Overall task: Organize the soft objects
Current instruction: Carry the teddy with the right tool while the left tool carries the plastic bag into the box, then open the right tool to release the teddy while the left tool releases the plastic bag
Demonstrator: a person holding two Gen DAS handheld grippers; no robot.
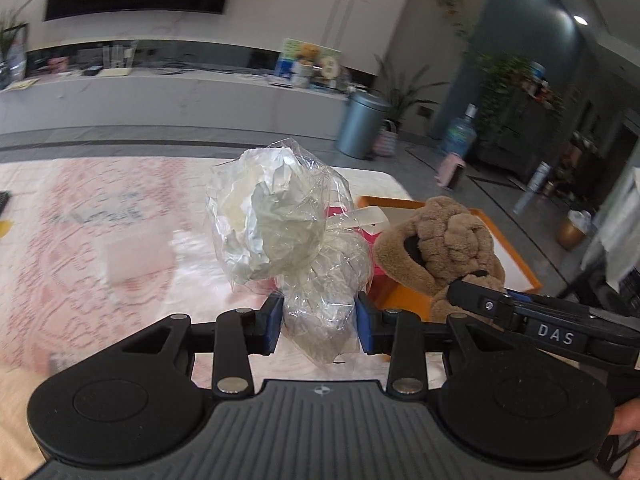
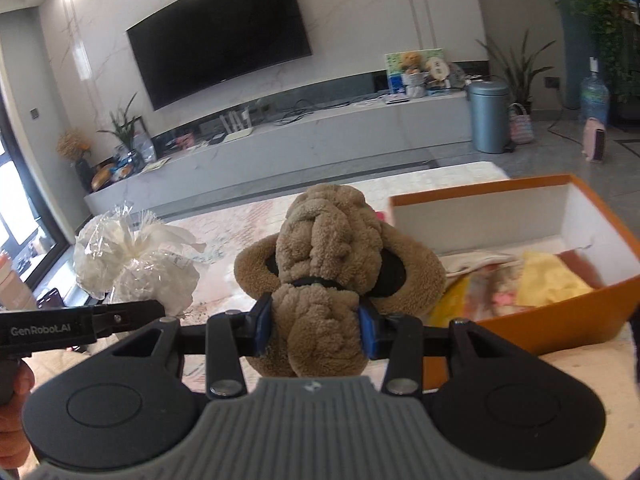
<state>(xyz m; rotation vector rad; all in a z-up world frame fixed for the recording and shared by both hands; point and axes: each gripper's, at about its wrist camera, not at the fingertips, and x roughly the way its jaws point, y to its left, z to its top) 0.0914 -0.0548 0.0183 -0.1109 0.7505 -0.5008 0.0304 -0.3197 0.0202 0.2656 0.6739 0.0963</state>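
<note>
Pink-patterned tabletop [image 1: 80, 220] blurs under our left tool [image 1: 320, 322], clamped on a crinkled plastic bundle [image 1: 276, 216] held low; the slick wrap could slide out

Right view: our right tool [image 2: 316, 330] pinches the brown plush toy [image 2: 328, 264] beside the orange box [image 2: 540, 320]; its floppy head may snag the rim

A crinkled clear bag [image 1: 280, 232] of white stuffing stands upright, at nine o'clock from a brown plush dog [image 2: 324, 280]; an open orange box [image 2: 560, 312] lies at three o'clock.

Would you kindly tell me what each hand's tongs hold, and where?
Left tongs: clear plastic bag, lower end. Right tongs: brown plush toy, body below its collar.
</note>
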